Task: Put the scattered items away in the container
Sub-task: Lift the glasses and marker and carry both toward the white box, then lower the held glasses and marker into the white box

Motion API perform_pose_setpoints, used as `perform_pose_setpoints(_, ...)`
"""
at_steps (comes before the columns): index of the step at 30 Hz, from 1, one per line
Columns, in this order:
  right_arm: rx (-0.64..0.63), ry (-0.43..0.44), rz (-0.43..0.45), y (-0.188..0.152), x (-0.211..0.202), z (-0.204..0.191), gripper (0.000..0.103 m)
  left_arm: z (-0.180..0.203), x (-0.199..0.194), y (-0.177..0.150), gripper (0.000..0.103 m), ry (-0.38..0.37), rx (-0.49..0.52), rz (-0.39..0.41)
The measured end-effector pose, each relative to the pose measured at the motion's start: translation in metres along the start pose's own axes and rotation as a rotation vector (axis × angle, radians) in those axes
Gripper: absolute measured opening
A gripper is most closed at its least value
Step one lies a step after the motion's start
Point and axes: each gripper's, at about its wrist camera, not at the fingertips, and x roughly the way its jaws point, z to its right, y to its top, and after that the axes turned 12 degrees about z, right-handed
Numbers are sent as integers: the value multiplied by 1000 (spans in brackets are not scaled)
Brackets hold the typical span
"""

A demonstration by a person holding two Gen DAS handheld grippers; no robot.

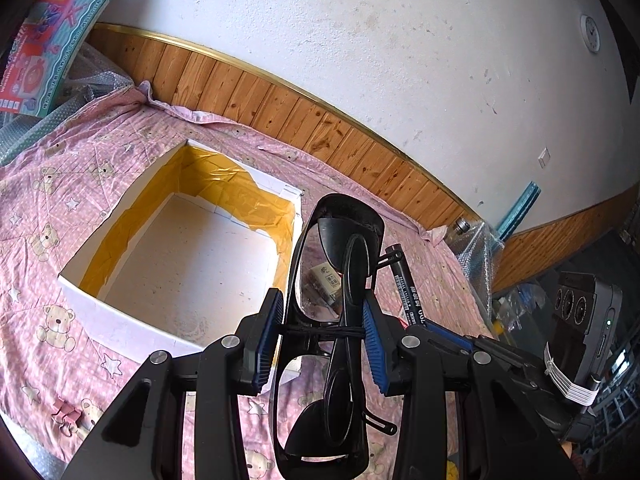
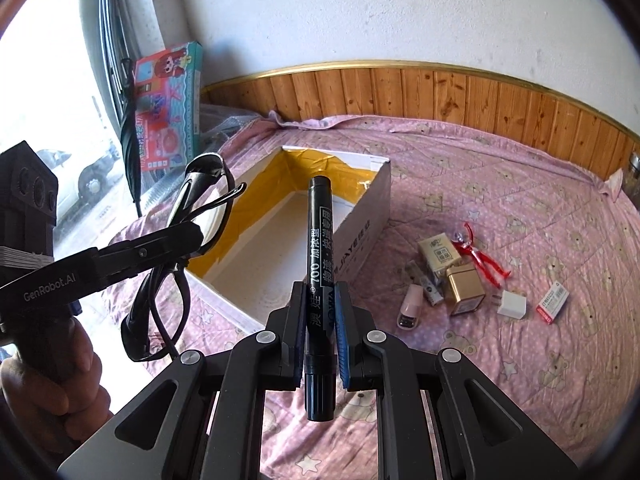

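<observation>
The white cardboard box with yellow tape lining (image 2: 362, 204) is empty. The left gripper (image 1: 323, 332) has its jaws closed on folded black-framed glasses (image 1: 340, 320), and the right gripper (image 2: 319, 320) clamps a black marker pen (image 2: 318, 264). The small items (image 2: 460, 280) remain on the pink bedsheet (image 2: 520, 208).

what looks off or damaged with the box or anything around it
The box's yellow lining is torn and ragged along its top edge, leaving bare white wall showing. A pink binder clip lies apart from the other loose items on the bedsheet. Nothing looks spilled; the glasses and marker are held in the grippers.

Small items (image 2: 460, 276) right of box (image 2: 366, 220)
</observation>
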Motion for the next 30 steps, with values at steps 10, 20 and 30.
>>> perform_pose_setpoints(10, 28, 55, -14, 10, 15, -5, 14, -13, 10, 8, 40, 83, -9, -32)
perform_pose_setpoints(20, 8, 121, -45, 23, 41, -23, 14, -42, 29, 14, 40, 182, -34, -109)
perform_pose_setpoints(30, -7, 172, -57, 43, 70, -44, 14, -44, 40, 38, 40, 218, 10, -109)
